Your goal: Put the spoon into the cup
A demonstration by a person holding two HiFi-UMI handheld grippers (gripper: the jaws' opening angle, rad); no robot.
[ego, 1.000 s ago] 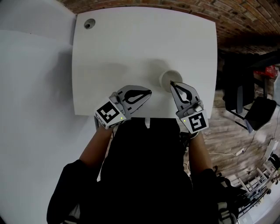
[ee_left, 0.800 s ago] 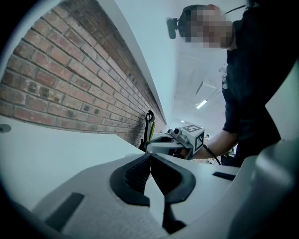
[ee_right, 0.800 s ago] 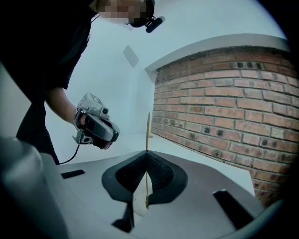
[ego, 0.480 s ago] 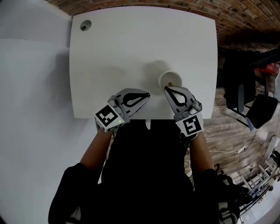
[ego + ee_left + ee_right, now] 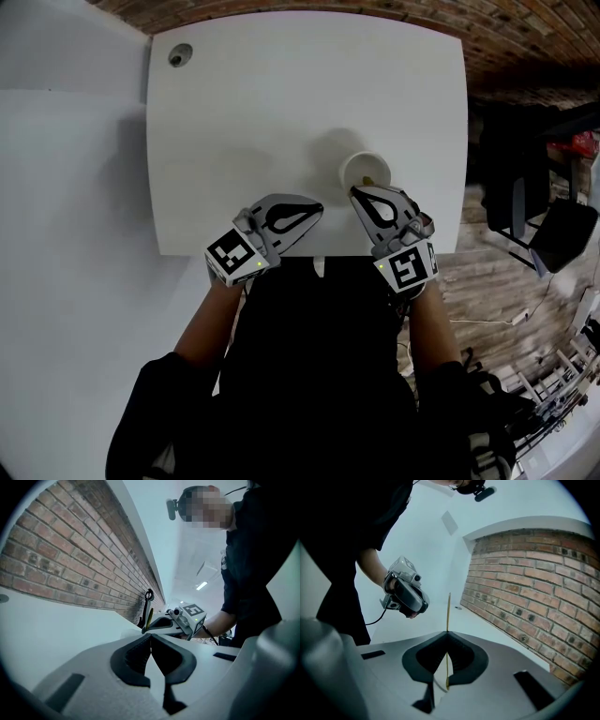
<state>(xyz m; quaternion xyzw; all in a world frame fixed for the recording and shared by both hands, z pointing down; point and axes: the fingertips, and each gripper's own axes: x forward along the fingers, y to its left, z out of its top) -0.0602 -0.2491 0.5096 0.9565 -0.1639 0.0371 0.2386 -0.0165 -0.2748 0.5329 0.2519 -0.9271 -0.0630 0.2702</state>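
Right gripper view first: the right gripper [image 5: 447,633] has its jaws pinched tight on the spoon [image 5: 449,611]. It's a thin, yellowish spoon, held upright. Its upper length rises straight above the jaw tips, and its lower end hangs down into the gap behind them. A brick wall [image 5: 534,583] runs along the right, and the white table [image 5: 487,625] stretches out beyond the jaws.

Over to the head view, and the cup [image 5: 347,173] stands upright on the table, towards the near right side. The right gripper's tips sit just beside the cup's near rim, pointing at it. There's a small yellowish speck inside the cup's mouth, but it's too small to say whether that's the spoon's end. From here I can't tell if the spoon touches the cup.

The left gripper [image 5: 319,205] lies low over the near edge of the table, left of the cup and clear of it. Its tips point across towards the right gripper. The left gripper view shows its jaws closed together at the tips with nothing between them. Beyond them is the right gripper with the spoon standing up from it.

At the far left corner of the table there's a small round hole [image 5: 180,55]. To the right of the table is a wooden floor [image 5: 487,281].
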